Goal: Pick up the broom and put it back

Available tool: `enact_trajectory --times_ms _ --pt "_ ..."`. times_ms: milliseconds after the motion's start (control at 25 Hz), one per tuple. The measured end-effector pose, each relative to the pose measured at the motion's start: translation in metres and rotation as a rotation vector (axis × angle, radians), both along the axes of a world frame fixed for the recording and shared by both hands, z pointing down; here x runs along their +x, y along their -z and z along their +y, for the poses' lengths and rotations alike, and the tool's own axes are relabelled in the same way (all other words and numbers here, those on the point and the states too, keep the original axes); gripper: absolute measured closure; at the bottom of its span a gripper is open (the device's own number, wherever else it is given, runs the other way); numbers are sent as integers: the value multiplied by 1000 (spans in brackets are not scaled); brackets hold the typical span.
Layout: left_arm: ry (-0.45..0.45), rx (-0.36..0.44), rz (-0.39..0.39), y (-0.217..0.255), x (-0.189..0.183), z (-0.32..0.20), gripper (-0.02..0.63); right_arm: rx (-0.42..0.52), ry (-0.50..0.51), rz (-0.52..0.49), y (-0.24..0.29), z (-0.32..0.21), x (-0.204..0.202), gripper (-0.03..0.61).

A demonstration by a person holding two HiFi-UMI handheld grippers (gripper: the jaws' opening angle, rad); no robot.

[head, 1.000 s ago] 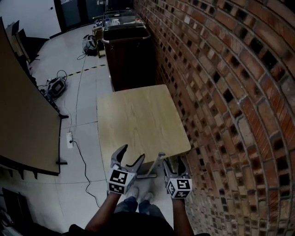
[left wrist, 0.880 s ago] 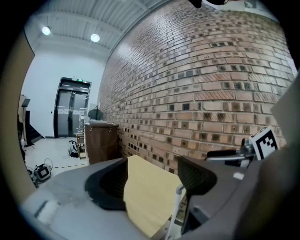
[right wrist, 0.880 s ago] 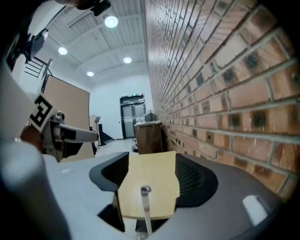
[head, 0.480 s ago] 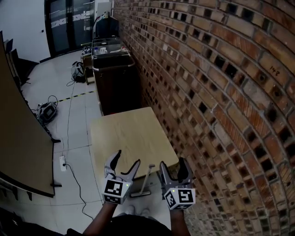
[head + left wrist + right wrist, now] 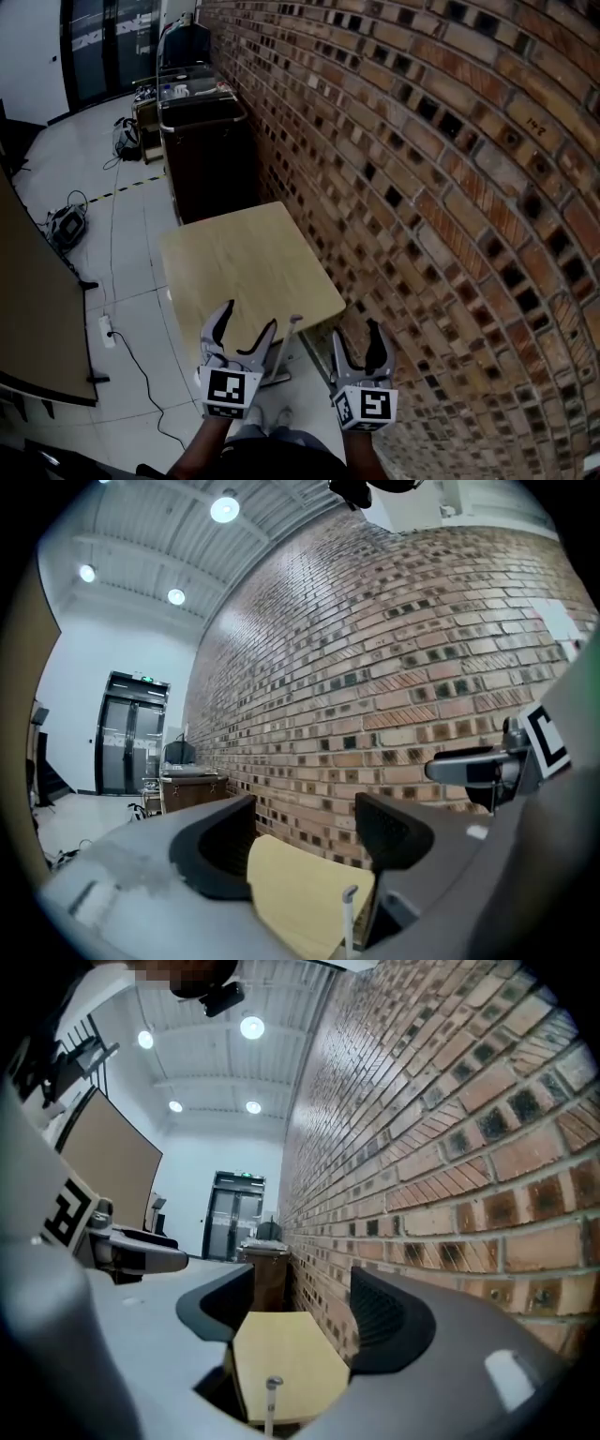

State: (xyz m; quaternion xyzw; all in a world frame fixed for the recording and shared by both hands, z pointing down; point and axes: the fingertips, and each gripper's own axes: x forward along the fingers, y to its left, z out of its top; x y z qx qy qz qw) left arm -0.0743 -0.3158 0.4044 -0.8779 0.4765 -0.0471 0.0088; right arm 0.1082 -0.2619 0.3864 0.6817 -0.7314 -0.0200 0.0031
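A thin grey broom handle [image 5: 287, 347] leans at the near edge of the light wooden table [image 5: 244, 262], its lower end on the floor by the table leg. Its tip shows low in the left gripper view [image 5: 349, 921] and in the right gripper view [image 5: 272, 1401]. My left gripper [image 5: 246, 323] is held level just left of the handle, open and empty [image 5: 305, 822]. To the right of the handle, close to the brick wall [image 5: 422, 187], my right gripper [image 5: 356, 336] is open; its jaws are closing with nothing between them [image 5: 300, 1288].
A dark cabinet [image 5: 202, 155] stands beyond the table against the wall. Cables and a device [image 5: 66, 225] lie on the tiled floor at left, with a power strip [image 5: 105, 328]. A brown board [image 5: 28, 309] fills the left edge.
Both grippers have risen to about the level of the table's top. The head view has swung along the brick wall. Neither gripper has taken hold of anything.
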Motion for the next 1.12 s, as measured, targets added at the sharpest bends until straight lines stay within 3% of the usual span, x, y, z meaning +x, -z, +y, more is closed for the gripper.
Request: enact_trajectory --times_ms 120,280,520,720,880,1120 --pt "-21 -44 45 -10 3 0 279 9 -4 -43 0 16 -6 259" --pt "-31 -47 34 -9 11 30 279 53 39 -51 11 48 -21 259" --pt "-3 13 -1 3 20 128 279 92 131 -83 13 132 -29 258" --pt "51 -28 -1 -31 40 251 281 48 193 -95 -27 244 -8 225" --pt "95 -79 -17 -55 51 334 281 5 234 -170 -55 308 10 197" --pt "122 -71 -27 -25 50 411 281 -12 285 -111 -28 375 0 193"
